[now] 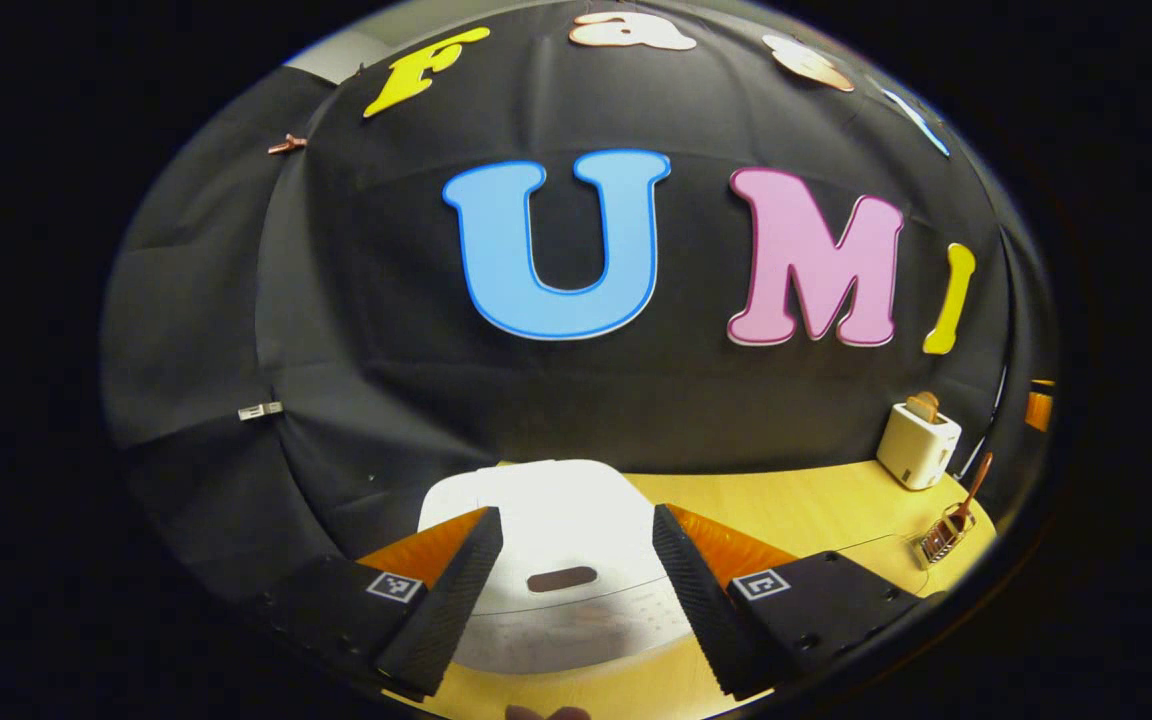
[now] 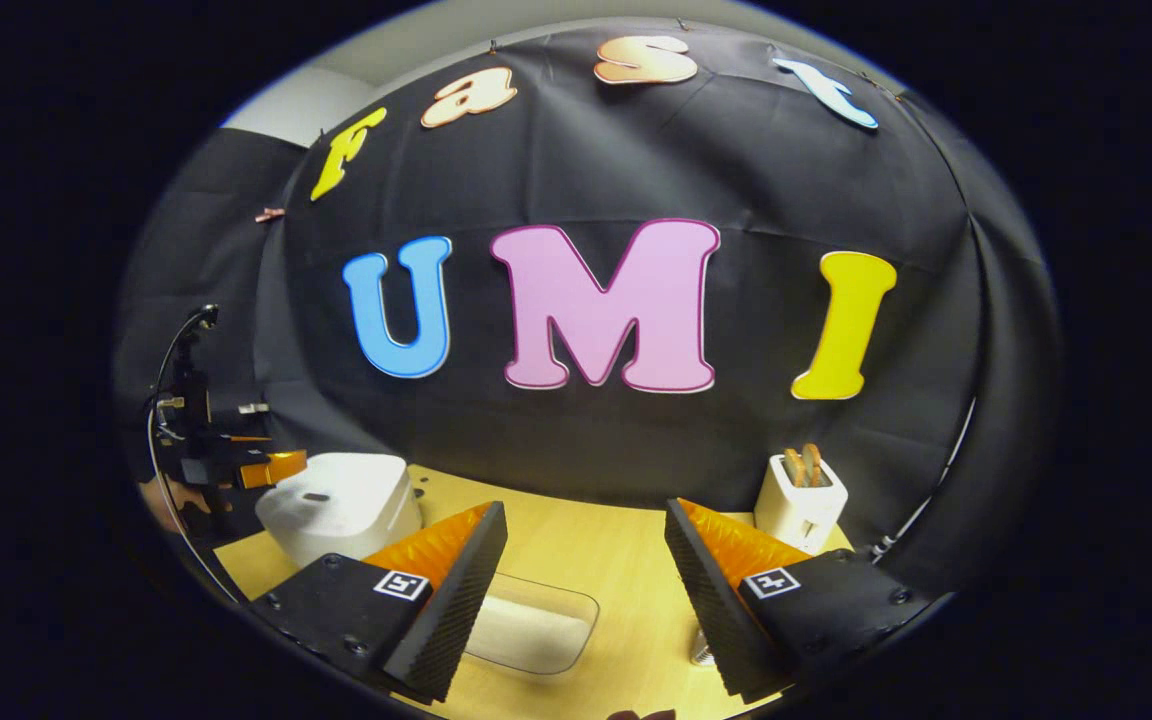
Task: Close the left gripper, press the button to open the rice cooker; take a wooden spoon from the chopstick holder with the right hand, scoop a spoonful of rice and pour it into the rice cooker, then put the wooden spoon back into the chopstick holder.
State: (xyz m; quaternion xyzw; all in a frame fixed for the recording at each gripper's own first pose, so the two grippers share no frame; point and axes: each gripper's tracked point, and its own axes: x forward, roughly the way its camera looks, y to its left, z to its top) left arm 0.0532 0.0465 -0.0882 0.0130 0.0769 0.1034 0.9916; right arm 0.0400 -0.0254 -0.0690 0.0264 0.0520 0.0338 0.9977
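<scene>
The rice cooker [image 1: 556, 560] is white and sits on the wooden counter [image 1: 796, 510] with its lid down. In the left gripper view it lies straight ahead, and the dark oval button [image 1: 562, 578] on the lid shows between my two fingers. My left tongs [image 1: 568, 600] are spread wide above it and hold nothing; the fingers are apart from the lid, not touching it.

In the right gripper view the same cooker [image 2: 341, 505] stands to the left, and above it I see my left tongs [image 2: 271, 467] again, farther off, with part of the hand behind them.

My right tongs [image 2: 586, 600] are also spread and empty. Under them on the counter [image 2: 576, 545] is a clear container [image 2: 536, 625] with white rice inside, lying near the left finger.

The chopstick holder [image 1: 944, 535] is at the right edge in the left gripper view, well apart from the cooker, and the wooden spoon [image 1: 974, 487] stands tilted in it. Just behind the holder is a white toaster [image 1: 918, 445] with bread in its slot. The toaster [image 2: 801, 503] shows behind my right finger too.
</scene>
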